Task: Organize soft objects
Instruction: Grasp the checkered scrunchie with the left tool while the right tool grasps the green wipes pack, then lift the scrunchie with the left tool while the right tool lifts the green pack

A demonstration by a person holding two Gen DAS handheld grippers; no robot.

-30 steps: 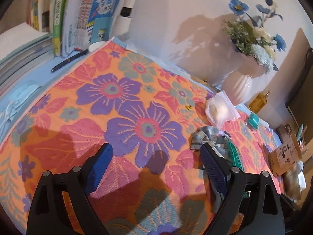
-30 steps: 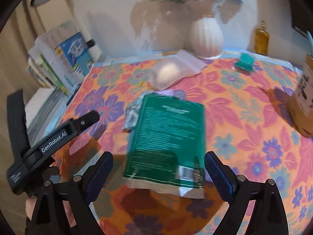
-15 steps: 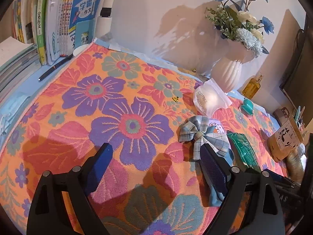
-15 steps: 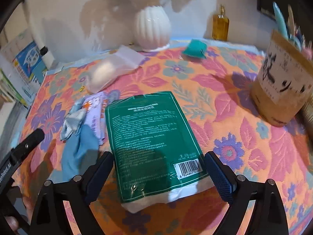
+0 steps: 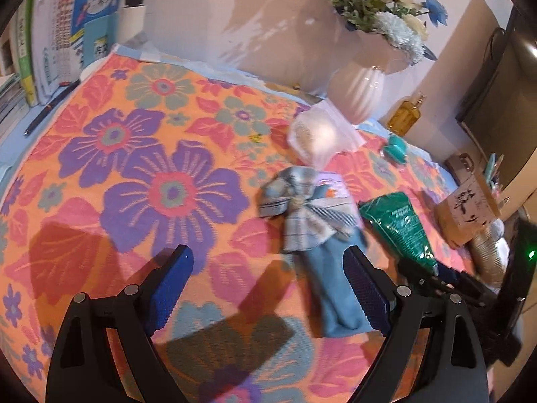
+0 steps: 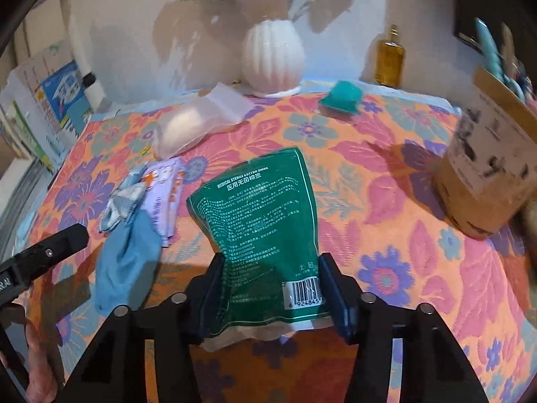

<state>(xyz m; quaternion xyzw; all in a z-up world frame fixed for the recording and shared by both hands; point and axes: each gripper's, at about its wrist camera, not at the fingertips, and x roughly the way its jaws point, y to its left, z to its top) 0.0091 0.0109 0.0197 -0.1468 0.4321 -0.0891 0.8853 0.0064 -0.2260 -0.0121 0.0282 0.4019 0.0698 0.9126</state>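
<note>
A green cotton-swab packet [image 6: 261,208] lies on the flowered tablecloth [image 6: 386,201]. My right gripper [image 6: 271,262] is closing on its near end, and both pads press its sides so the packet is pinched narrow there. My left gripper [image 5: 266,255] hangs open over the cloth with nothing between its fingers. A folded blue cloth [image 5: 332,288] lies just inside its right finger, with a plaid bow [image 5: 302,211] and a purple packet [image 5: 330,184] beyond. The green packet [image 5: 396,225] also shows in the left wrist view. A clear bag of white stuff [image 6: 191,124] lies further back.
A white vase [image 6: 272,57], an amber bottle [image 6: 389,57] and a teal item [image 6: 342,97] stand along the back wall. A cardboard holder [image 6: 486,174] is at the right. Books [image 5: 67,27] and a pen [image 5: 50,104] are at the left.
The right jaws have closed in from wide apart onto the green packet's near end, squeezing it. The left gripper has swung right, so the bow and blue cloth sit nearer its right finger.
</note>
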